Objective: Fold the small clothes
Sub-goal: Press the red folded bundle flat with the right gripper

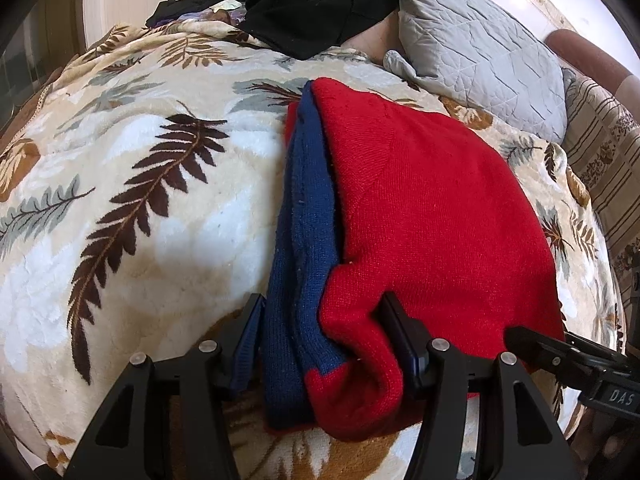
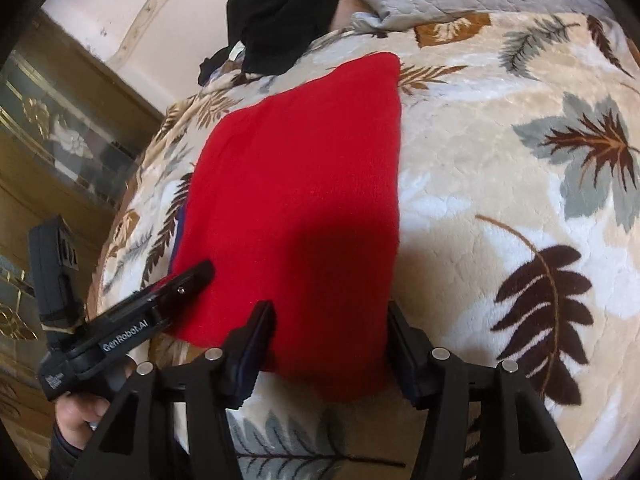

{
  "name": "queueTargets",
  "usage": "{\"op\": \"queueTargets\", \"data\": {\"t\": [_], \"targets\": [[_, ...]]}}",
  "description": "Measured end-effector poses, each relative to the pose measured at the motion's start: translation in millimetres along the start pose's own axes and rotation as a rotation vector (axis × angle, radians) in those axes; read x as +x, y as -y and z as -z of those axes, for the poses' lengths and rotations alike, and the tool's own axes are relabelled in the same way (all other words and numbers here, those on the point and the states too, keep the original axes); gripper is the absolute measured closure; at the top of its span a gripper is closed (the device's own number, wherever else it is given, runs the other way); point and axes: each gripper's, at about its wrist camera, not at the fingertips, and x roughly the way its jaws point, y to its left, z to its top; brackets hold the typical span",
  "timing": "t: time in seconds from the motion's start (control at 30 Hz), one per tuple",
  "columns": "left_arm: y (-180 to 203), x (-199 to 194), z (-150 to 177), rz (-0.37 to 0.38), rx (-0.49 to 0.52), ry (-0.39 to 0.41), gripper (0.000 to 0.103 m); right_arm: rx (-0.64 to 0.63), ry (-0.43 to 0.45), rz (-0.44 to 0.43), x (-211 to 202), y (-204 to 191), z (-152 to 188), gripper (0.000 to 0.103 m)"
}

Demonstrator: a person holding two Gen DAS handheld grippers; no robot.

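Red-and-blue knit garment (image 1: 420,208) lies folded on the leaf-patterned blanket (image 1: 152,200), its near hem between the wide-spread fingers of both grippers. Left gripper (image 1: 320,344) straddles the near-left corner, where the blue layers show; neither finger is pinching the cloth. Right gripper (image 2: 330,348) brackets the near-right corner. Farther back, a black clothes pile (image 1: 312,4) and a grey quilted pillow (image 1: 480,52) sit at the blanket's far edge.

Bright daylight, soft shadows, strong fisheye bending, dark vignetted corners.
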Motion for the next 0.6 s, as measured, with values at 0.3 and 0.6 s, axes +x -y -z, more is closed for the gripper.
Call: {"op": "queueTargets", "data": {"t": [0.3,0.6], "targets": [[0,0,0,-0.002,0.003,0.002,0.042,-0.101,0.13,0.052,-37,-35,-25,0.043],[-1,-14,-4,0.015,-0.016,-0.009,0.042,-0.063,0.049,-0.104,11,-42,-58,0.022]]}}
